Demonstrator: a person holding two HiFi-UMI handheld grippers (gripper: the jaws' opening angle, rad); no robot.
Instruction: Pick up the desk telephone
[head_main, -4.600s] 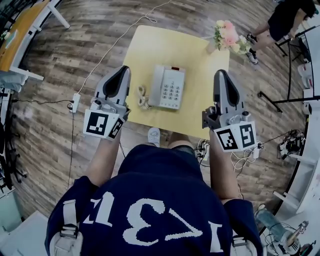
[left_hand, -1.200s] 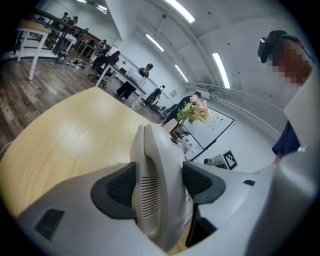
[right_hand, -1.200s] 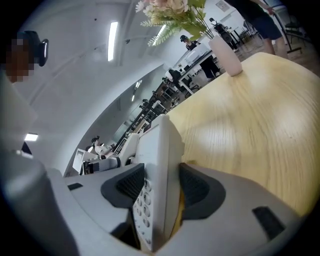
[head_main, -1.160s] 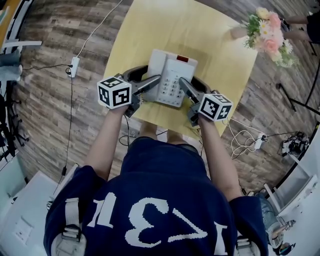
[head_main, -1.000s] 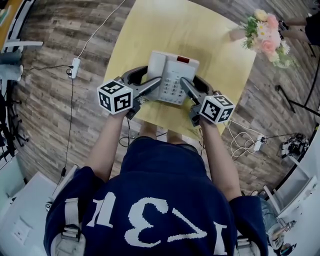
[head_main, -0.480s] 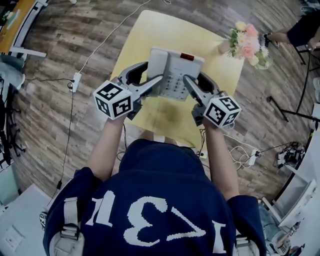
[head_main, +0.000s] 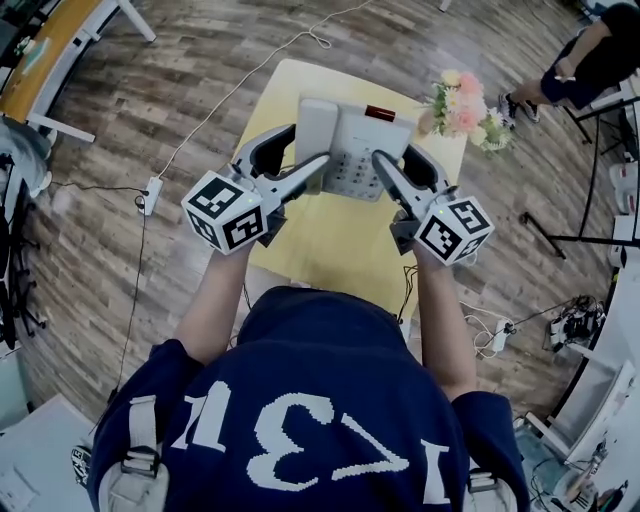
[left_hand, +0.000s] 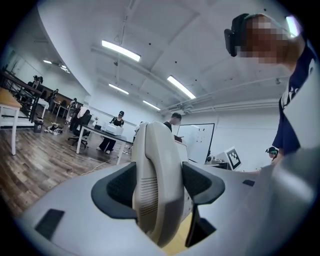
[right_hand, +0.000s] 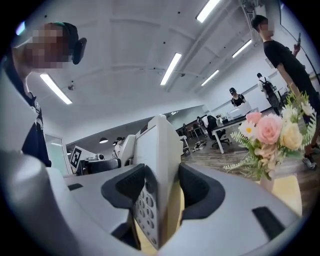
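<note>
Both grippers are pinching the desk telephone, which sits in the upper centre of the head view, over the far part of the yellow table and apparently raised off it. The left gripper has its jaws pressed onto the handset side, and its own view shows the ribbed handset wedged between the dark pads. The right gripper clamps the thin keypad edge. The main risk is on the left: if those pads bear on the handset alone and not on the base under it, the handset could lift out of its cradle and the body would sag or drop. On the right the bite is narrow and on smooth plastic, so any tilt or uneven pull between the two hands could let that edge slide out. The flowers stand just right of the phone, near the right gripper, and a swing that way would knock them over. A white cable runs across the wooden floor at the left toward a power strip, and a seated person is at the upper right, well apart
</note>
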